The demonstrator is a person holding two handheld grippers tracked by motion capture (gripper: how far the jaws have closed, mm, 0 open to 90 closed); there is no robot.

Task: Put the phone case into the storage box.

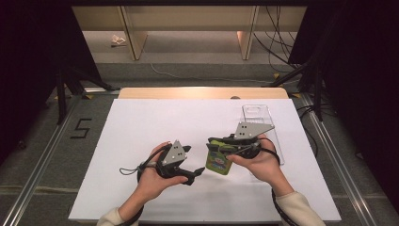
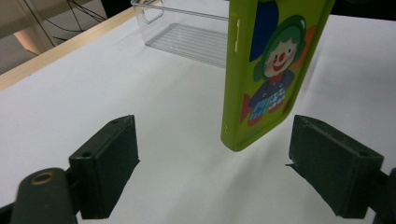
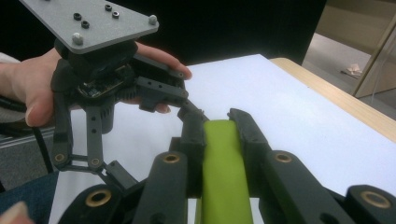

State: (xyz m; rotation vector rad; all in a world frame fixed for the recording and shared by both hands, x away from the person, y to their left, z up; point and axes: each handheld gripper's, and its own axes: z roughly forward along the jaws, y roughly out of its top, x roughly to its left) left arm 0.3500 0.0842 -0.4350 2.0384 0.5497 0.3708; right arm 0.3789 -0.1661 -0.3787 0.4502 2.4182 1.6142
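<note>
Right gripper (image 3: 217, 122) clamps green case (image 1: 219, 162) — left gripper (image 2: 212, 165) jaws apart.

Grey floor (image 1: 197, 70), wooden shelf legs (image 1: 134, 42), black curtains (image 1: 28, 70).

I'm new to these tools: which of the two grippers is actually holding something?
The right gripper: its jaws are clamped on the green clown-printed case. The left gripper stands open beside it, its pads apart and touching nothing.

Lab: tripods (image 1: 63, 89), floor cables (image 1: 277, 47)
</note>
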